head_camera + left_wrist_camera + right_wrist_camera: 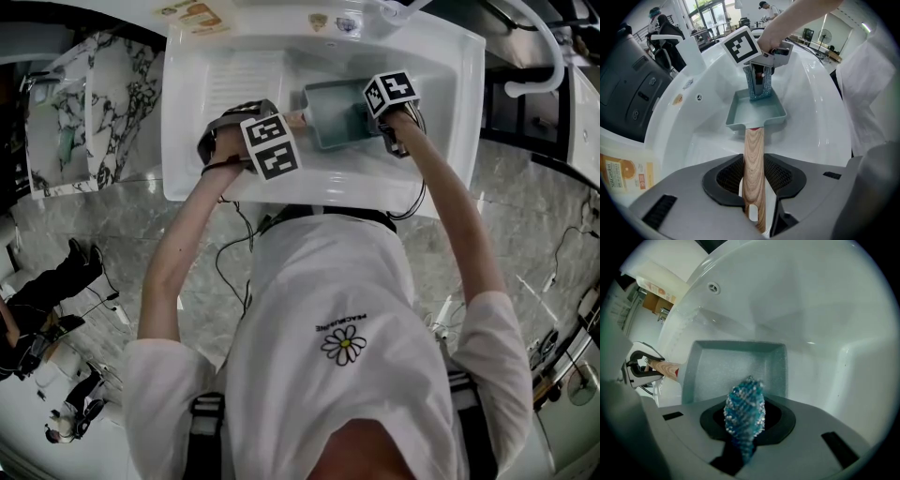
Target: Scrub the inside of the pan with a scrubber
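A square grey-green pan (333,112) (757,112) (736,371) with a wooden handle (753,164) (665,367) sits in a white sink (450,84). My left gripper (754,187) (239,141) is shut on the wooden handle and holds the pan level. My right gripper (743,427) (380,117) is shut on a blue mesh scrubber (745,406) (758,84). The scrubber stands over the pan's inside, at its far end as the left gripper view shows it; whether it touches the pan floor I cannot tell.
The sink has a ribbed drainboard (239,80) at its left and a small overflow hole (712,287) in its wall. A curved white faucet (544,56) rises at the back right. An orange-labelled bottle (623,173) stands beside the sink. Marble floor (525,206) surrounds it.
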Demonstrator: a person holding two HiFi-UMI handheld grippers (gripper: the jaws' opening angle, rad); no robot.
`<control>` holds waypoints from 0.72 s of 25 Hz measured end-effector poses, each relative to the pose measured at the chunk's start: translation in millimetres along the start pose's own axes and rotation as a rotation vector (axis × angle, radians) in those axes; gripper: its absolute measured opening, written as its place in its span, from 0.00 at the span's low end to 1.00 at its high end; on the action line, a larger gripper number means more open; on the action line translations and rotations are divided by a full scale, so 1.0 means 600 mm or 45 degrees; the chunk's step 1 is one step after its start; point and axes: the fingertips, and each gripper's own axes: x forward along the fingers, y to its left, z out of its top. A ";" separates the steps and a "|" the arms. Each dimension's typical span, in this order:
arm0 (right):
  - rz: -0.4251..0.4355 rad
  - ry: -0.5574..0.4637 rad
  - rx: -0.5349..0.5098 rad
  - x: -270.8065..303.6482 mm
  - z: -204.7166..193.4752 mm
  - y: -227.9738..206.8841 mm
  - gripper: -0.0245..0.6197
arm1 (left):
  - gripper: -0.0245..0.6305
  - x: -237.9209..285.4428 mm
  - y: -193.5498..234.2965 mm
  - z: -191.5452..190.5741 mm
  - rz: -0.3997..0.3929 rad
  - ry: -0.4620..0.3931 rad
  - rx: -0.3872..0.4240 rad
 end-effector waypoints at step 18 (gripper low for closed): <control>0.338 -0.074 0.110 0.006 0.019 0.153 0.14 | 0.25 0.003 -0.004 -0.002 0.018 0.010 0.008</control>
